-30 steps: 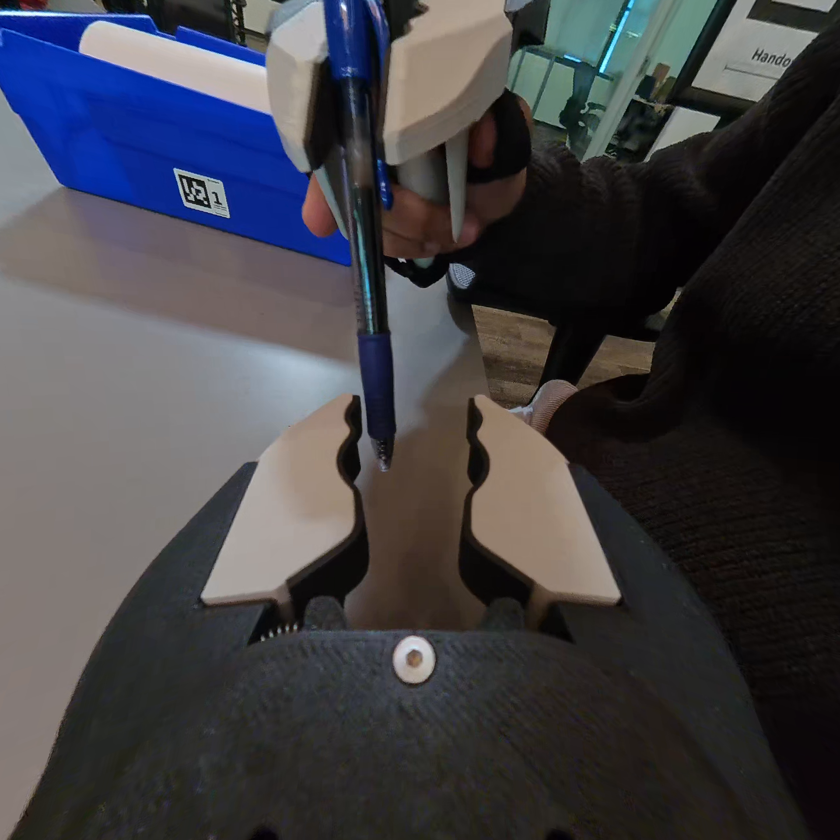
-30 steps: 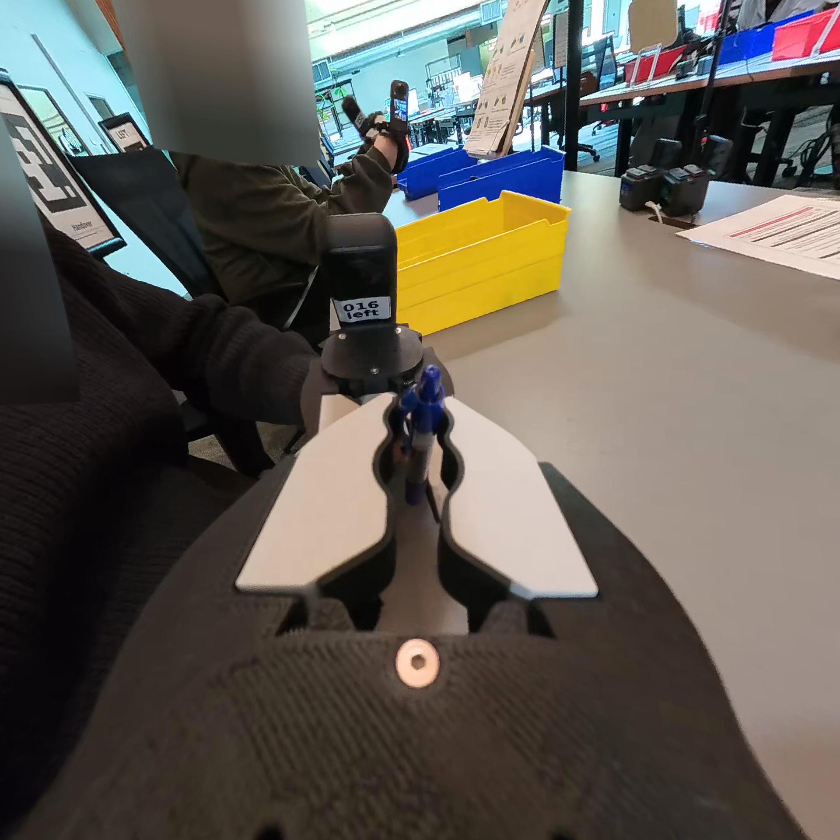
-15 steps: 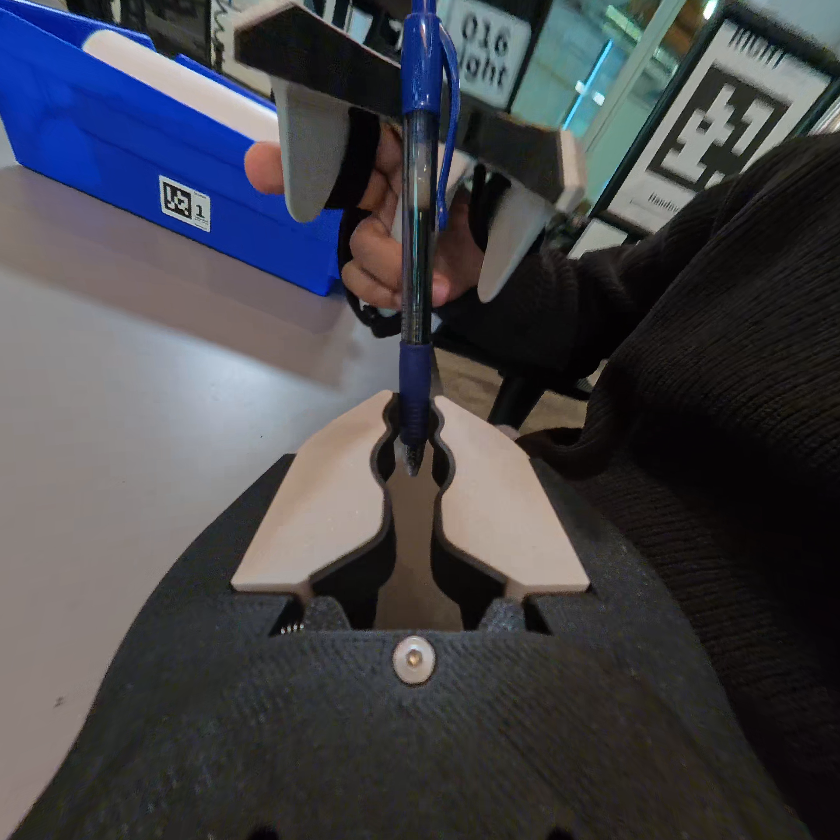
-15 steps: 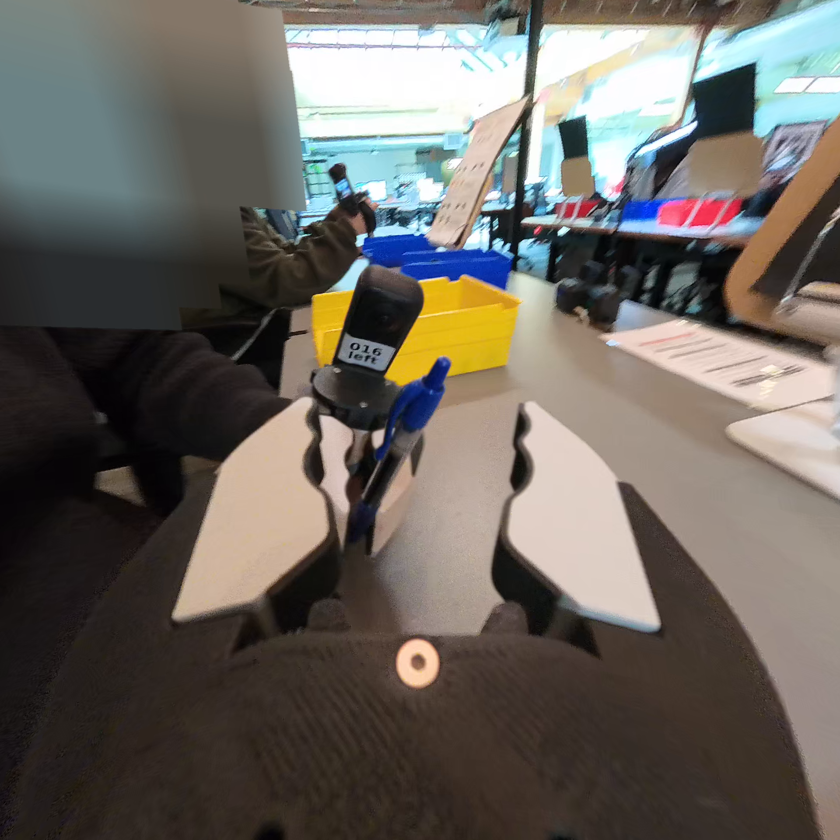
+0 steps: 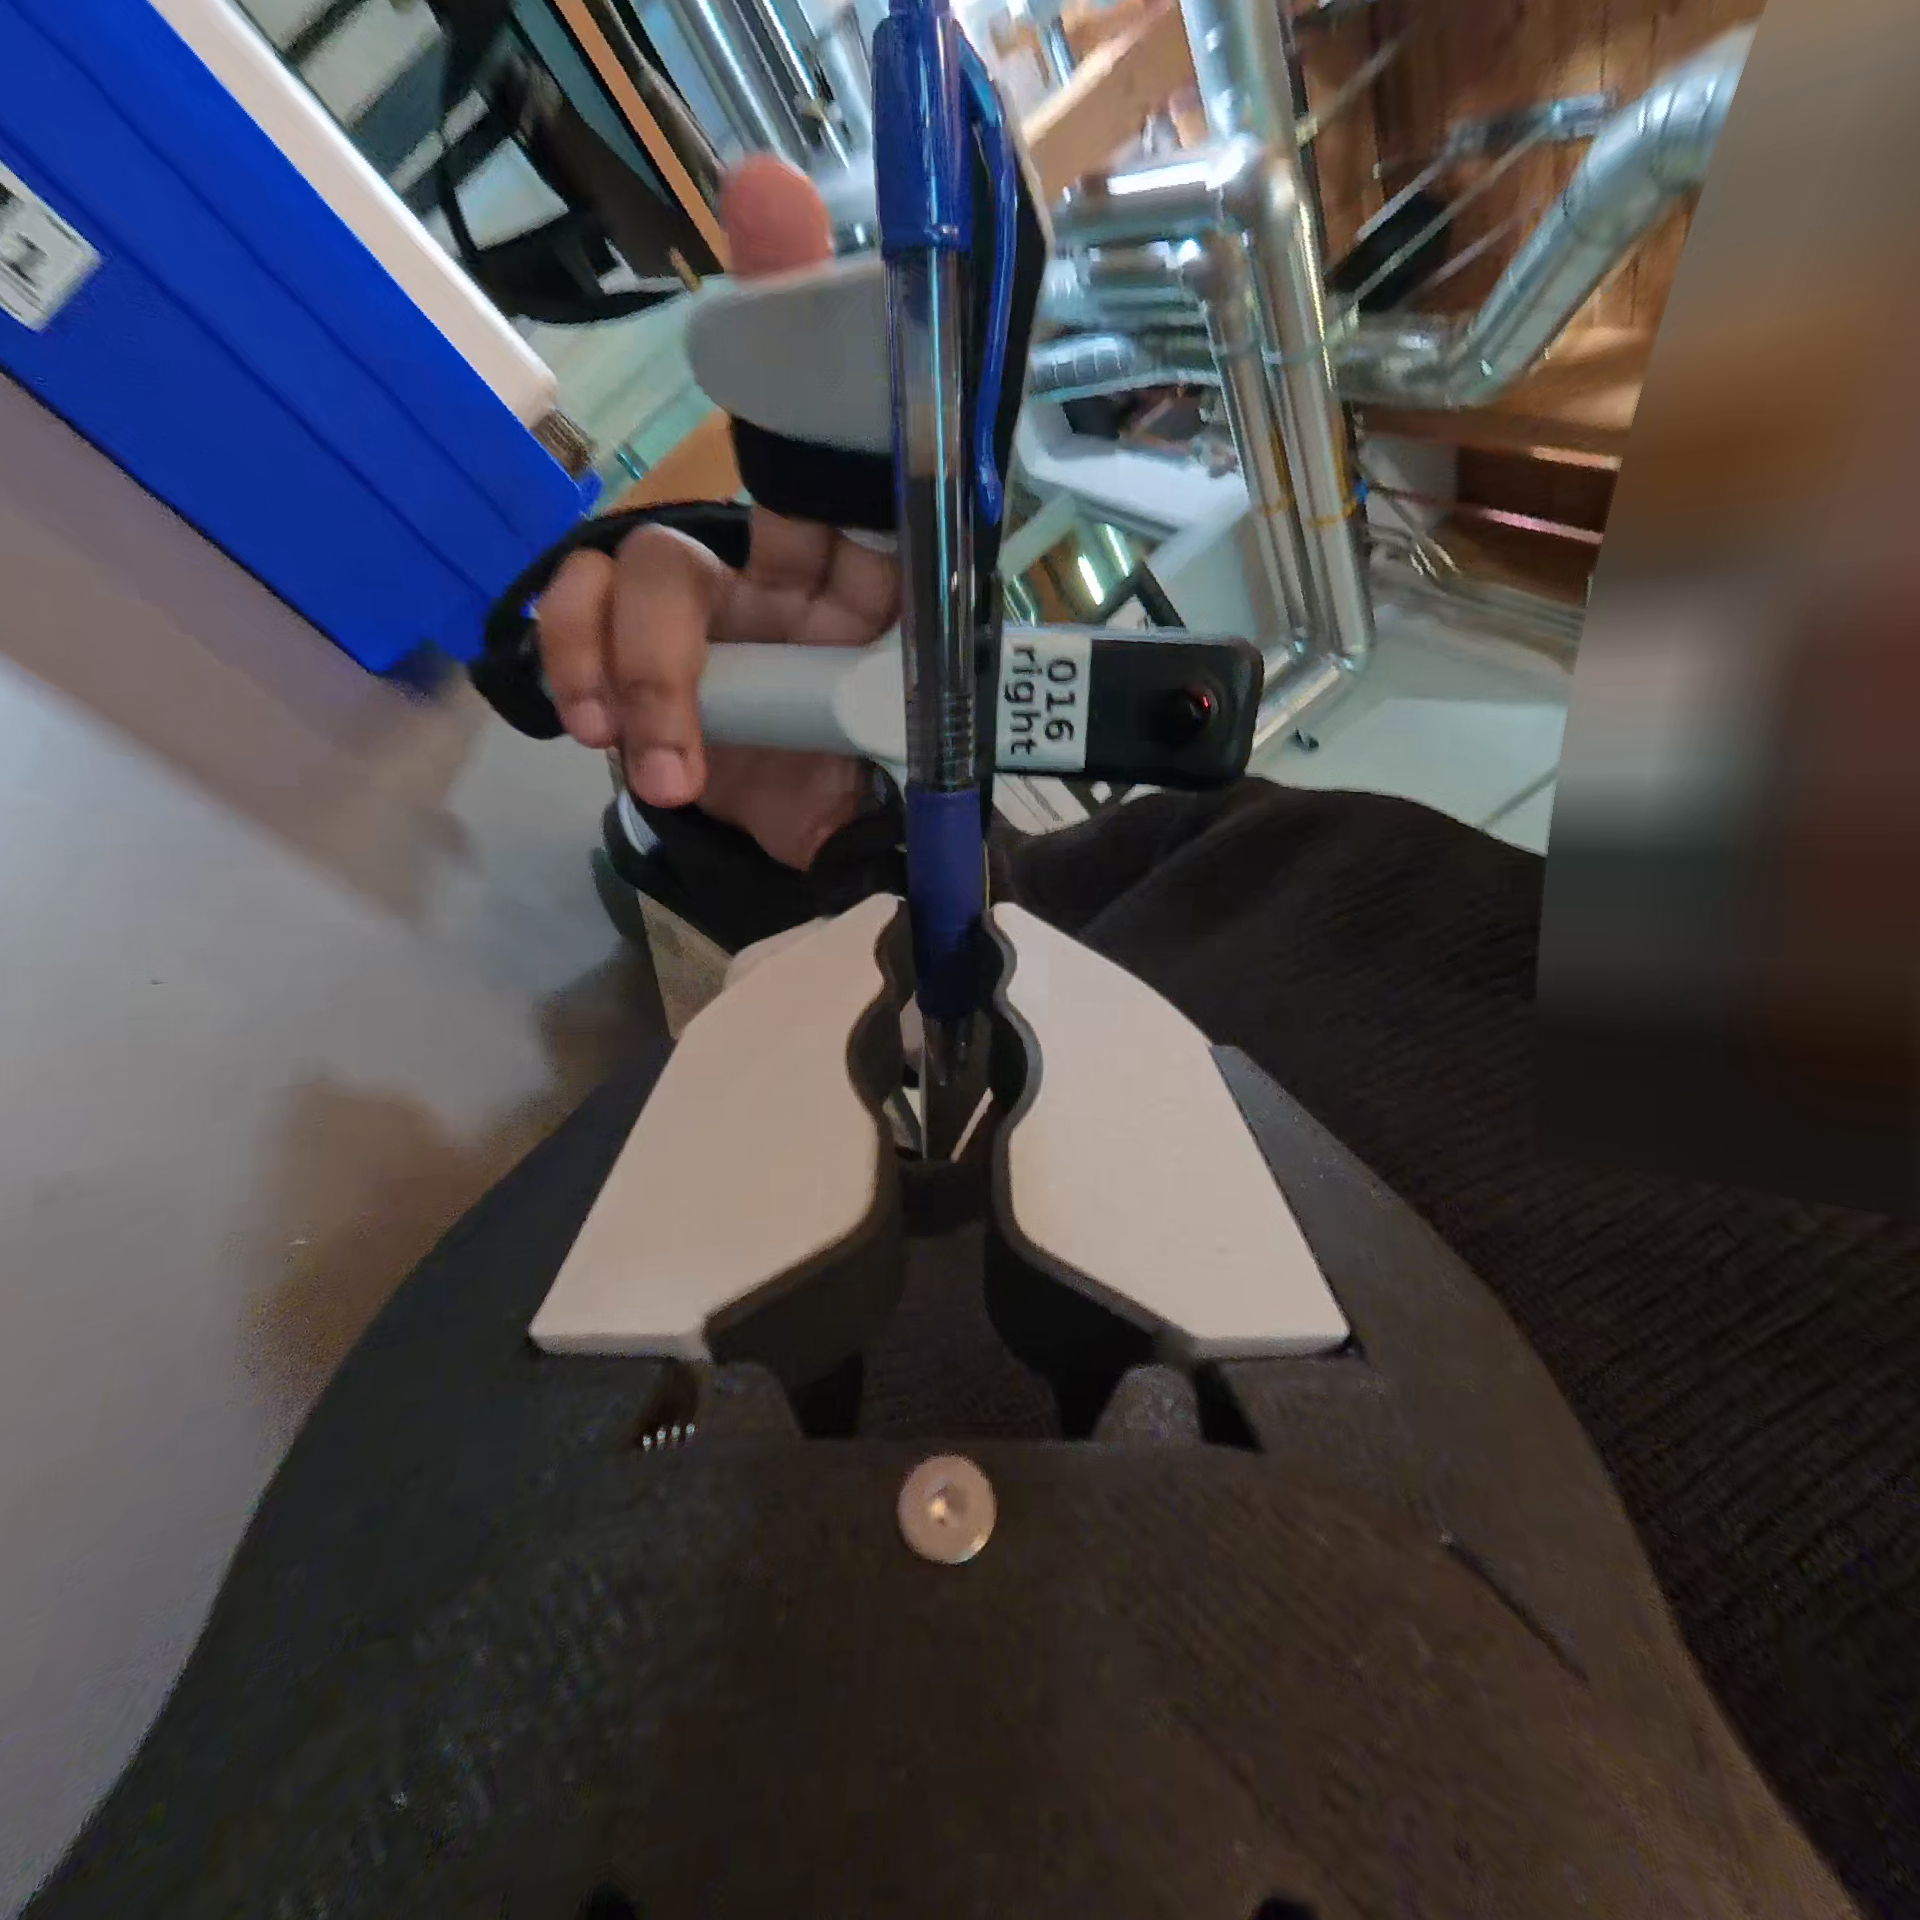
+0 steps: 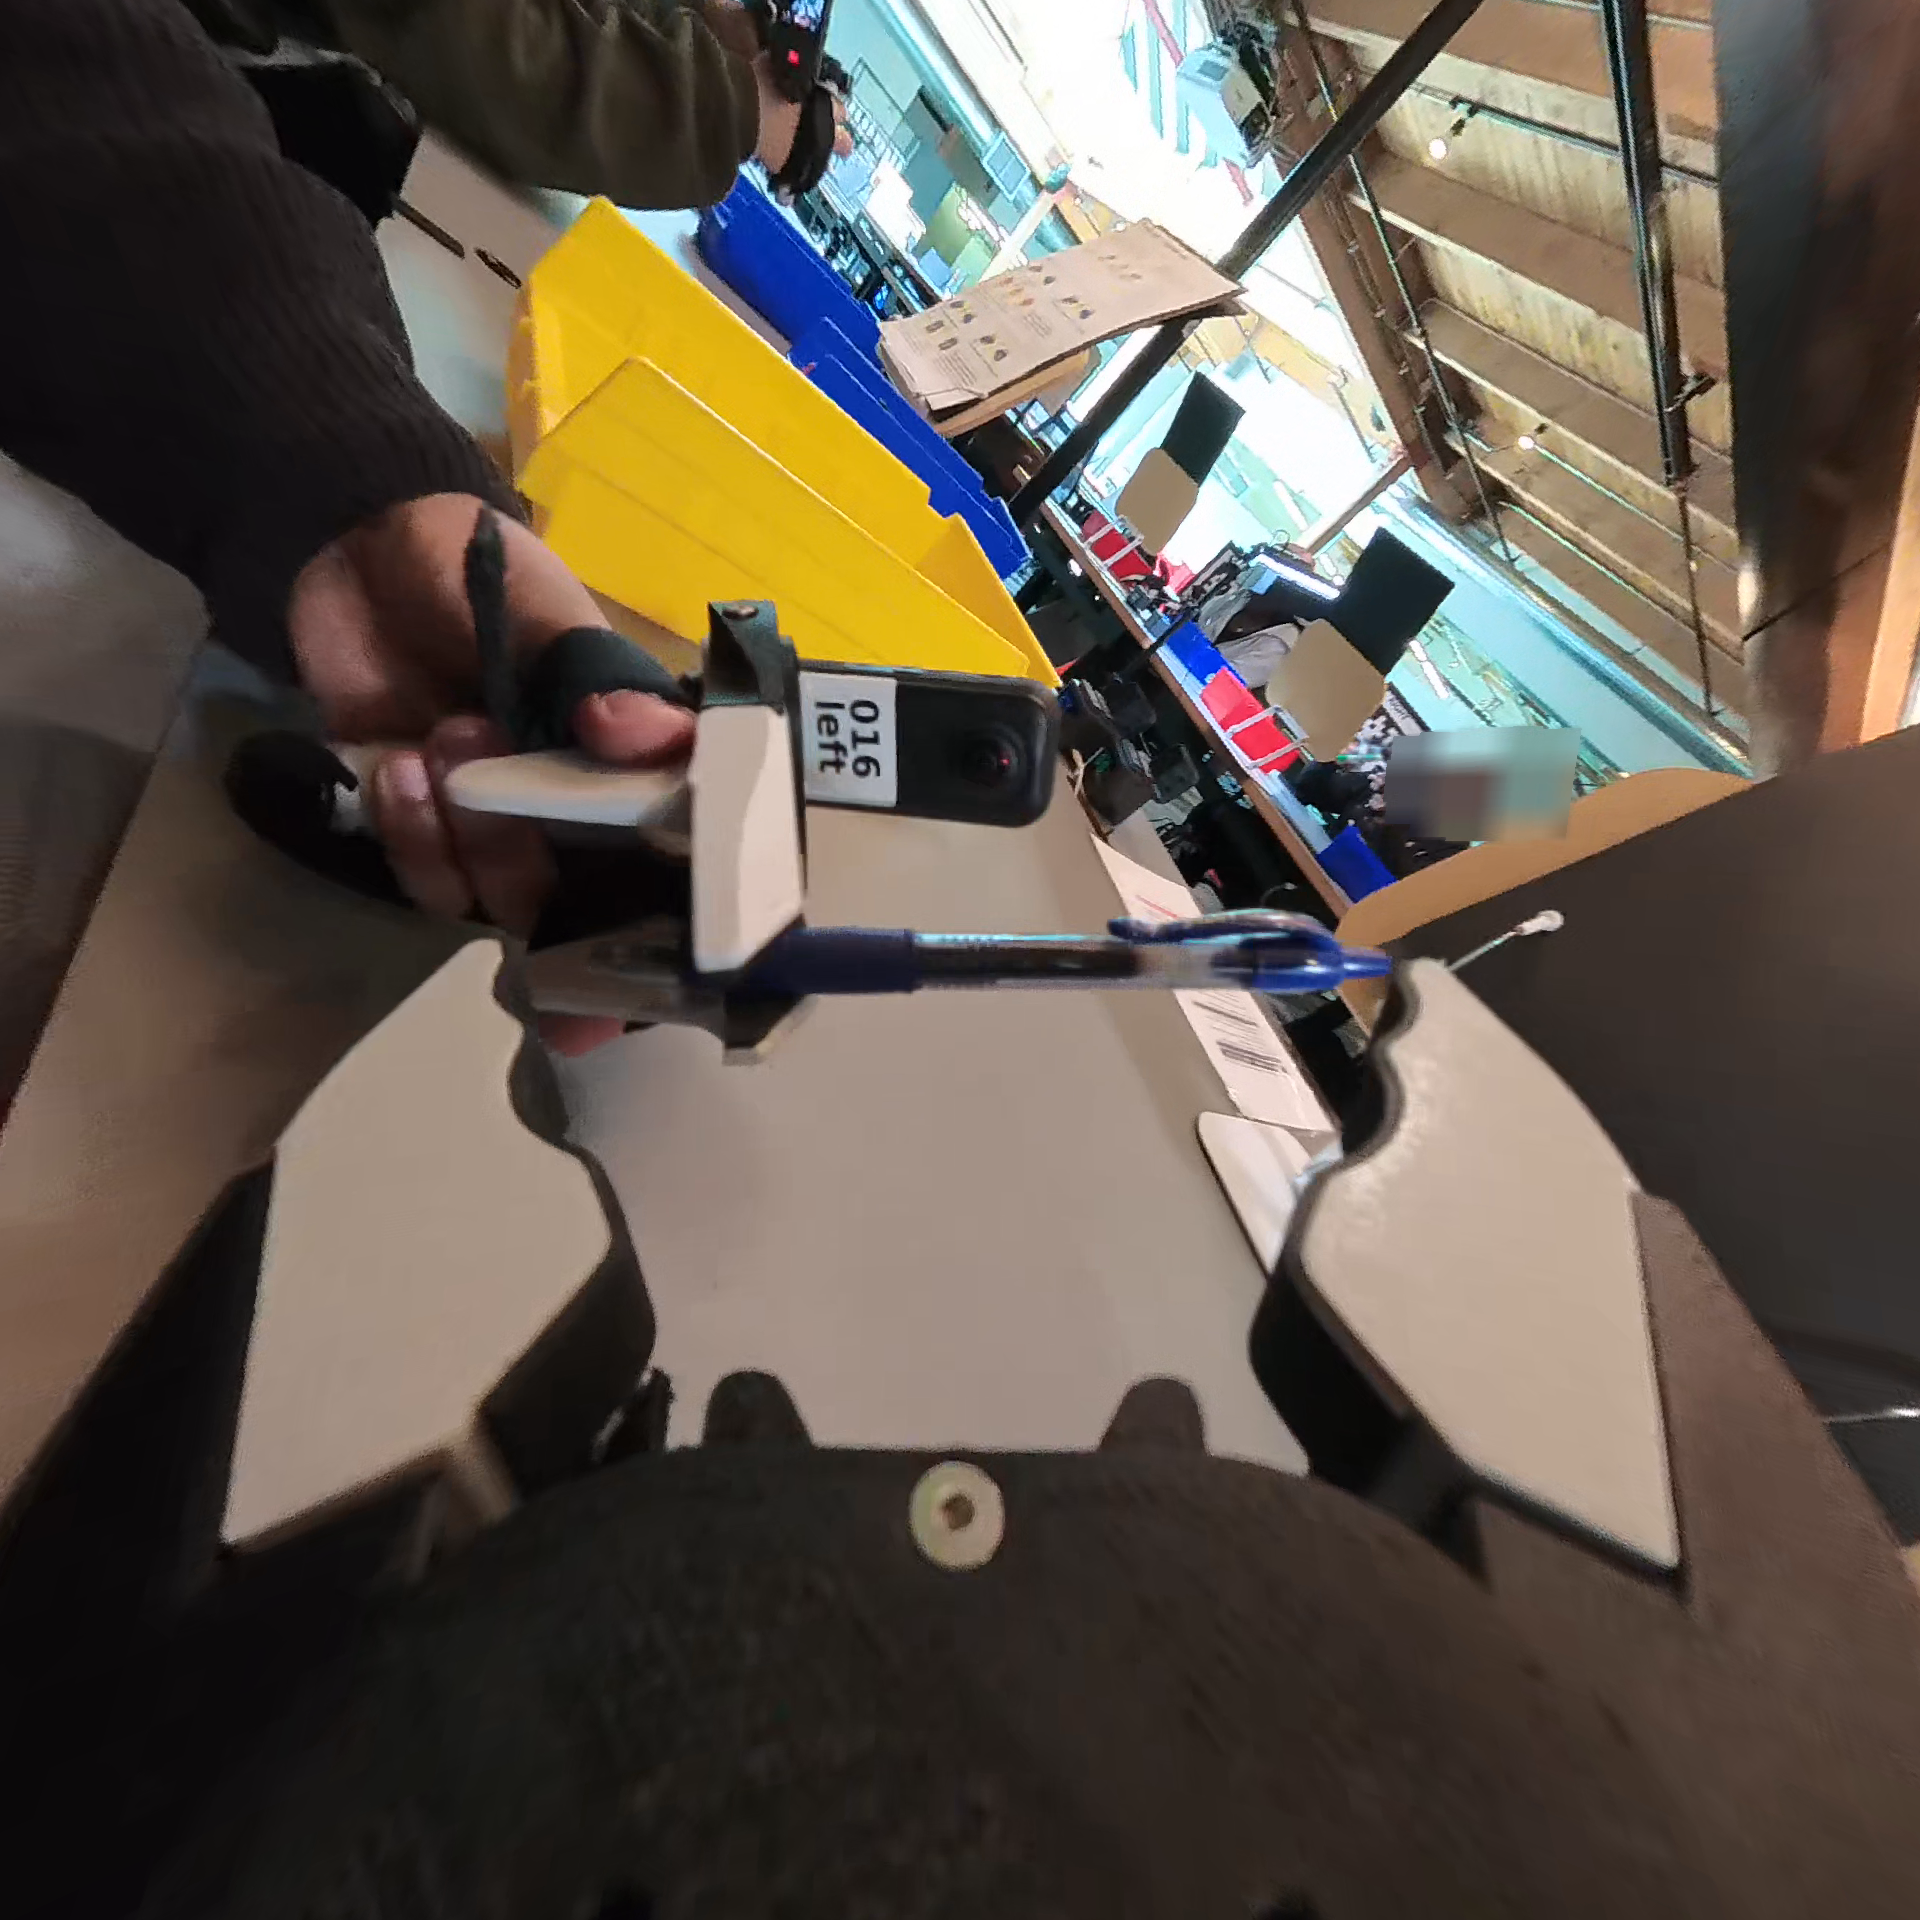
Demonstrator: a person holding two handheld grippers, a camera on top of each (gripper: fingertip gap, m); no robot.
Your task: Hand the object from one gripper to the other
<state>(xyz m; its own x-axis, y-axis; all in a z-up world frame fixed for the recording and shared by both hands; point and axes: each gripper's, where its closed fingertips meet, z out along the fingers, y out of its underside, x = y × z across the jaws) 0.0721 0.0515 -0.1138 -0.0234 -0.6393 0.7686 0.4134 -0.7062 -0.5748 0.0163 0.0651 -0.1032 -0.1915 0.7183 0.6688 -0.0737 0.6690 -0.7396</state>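
A blue pen (image 5: 940, 520) with a clear barrel stands up from my left gripper (image 5: 943, 966), which is shut on its dark blue grip section. In the right wrist view the pen (image 6: 1039, 958) lies crosswise, held at its grip end by the left gripper (image 6: 743, 977). My right gripper (image 6: 951, 977) is wide open and empty, and the pen spans the gap just beyond its fingertips. The pen's clip end is close to the right fingertip (image 6: 1403, 997); I cannot tell if they touch. One grey finger (image 5: 800, 343) of the right gripper shows behind the pen.
A blue bin (image 5: 260, 364) stands on the grey table (image 5: 208, 1039) at the left. Yellow bins (image 6: 727, 499) sit behind the left gripper, and paper sheets (image 6: 1247, 1049) lie on the table. The person's dark sleeves fill the near side. The grippers are tip to tip, or close to it.
My left gripper closed on the pen's grip and my right gripper opened wide, letting the pen go. Both grippers have tilted, so the pen now lies crosswise before the right gripper.
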